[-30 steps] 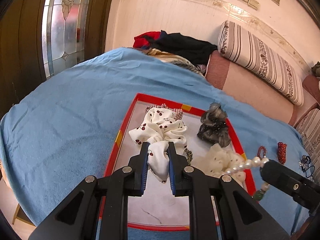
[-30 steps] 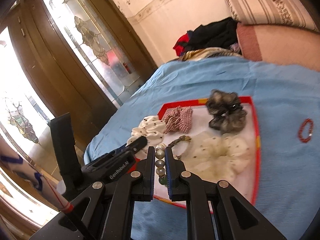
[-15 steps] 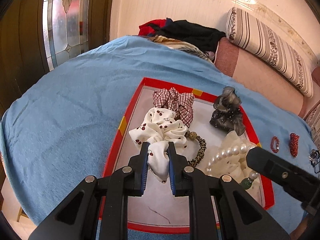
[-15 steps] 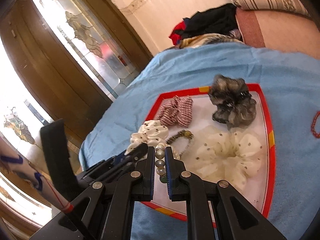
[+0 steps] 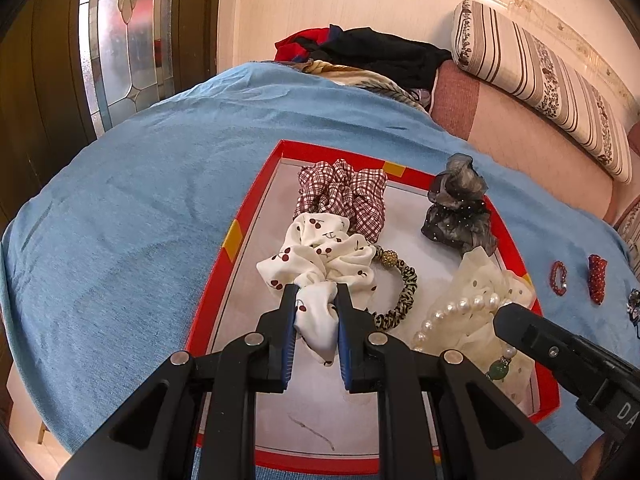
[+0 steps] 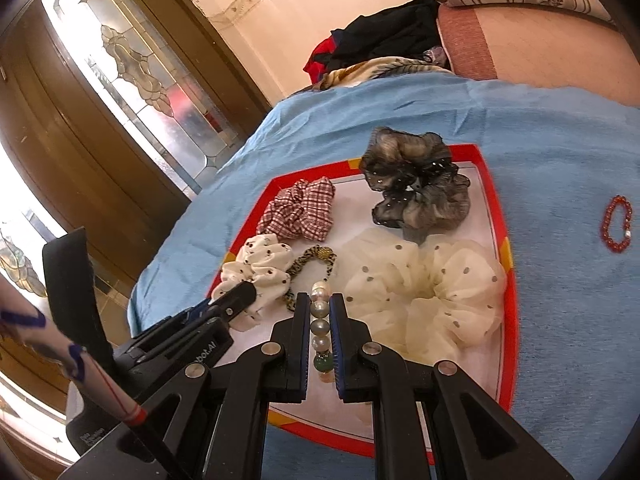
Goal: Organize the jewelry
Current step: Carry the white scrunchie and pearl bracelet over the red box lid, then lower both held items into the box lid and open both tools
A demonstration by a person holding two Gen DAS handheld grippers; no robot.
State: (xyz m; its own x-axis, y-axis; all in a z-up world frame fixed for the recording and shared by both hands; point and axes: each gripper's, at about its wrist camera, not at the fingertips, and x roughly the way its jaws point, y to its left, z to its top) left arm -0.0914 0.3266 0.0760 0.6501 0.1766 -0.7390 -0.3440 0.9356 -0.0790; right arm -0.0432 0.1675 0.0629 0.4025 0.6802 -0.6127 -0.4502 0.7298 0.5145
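Note:
A red-rimmed tray (image 5: 248, 216) (image 6: 498, 216) lies on the blue bedspread. My left gripper (image 5: 316, 292) is shut on a white cherry-print scrunchie (image 5: 320, 252) (image 6: 260, 264), low over the tray. My right gripper (image 6: 320, 300) is shut on a pearl bracelet (image 6: 320, 320) (image 5: 456, 312) with a green bead, above the cream dotted scrunchie (image 6: 424, 280) (image 5: 484, 280). In the tray also lie a red plaid scrunchie (image 5: 344, 192) (image 6: 300, 212), a grey sheer scrunchie (image 5: 460, 208) (image 6: 416, 184) and a leopard-print hair tie (image 5: 400, 288) (image 6: 312, 260).
A red bead bracelet (image 5: 558, 278) (image 6: 618, 224) and a second red piece (image 5: 597, 278) lie on the bedspread right of the tray. A pile of clothes (image 5: 368, 56) and a striped bolster (image 5: 540, 80) lie at the back. A glass door (image 5: 128, 32) stands left.
Both grippers have come down and forward over the tray, still holding their items. The pearl bracelet now hangs over the cream scrunchie, and the plaid scrunchie has come into the left wrist view.

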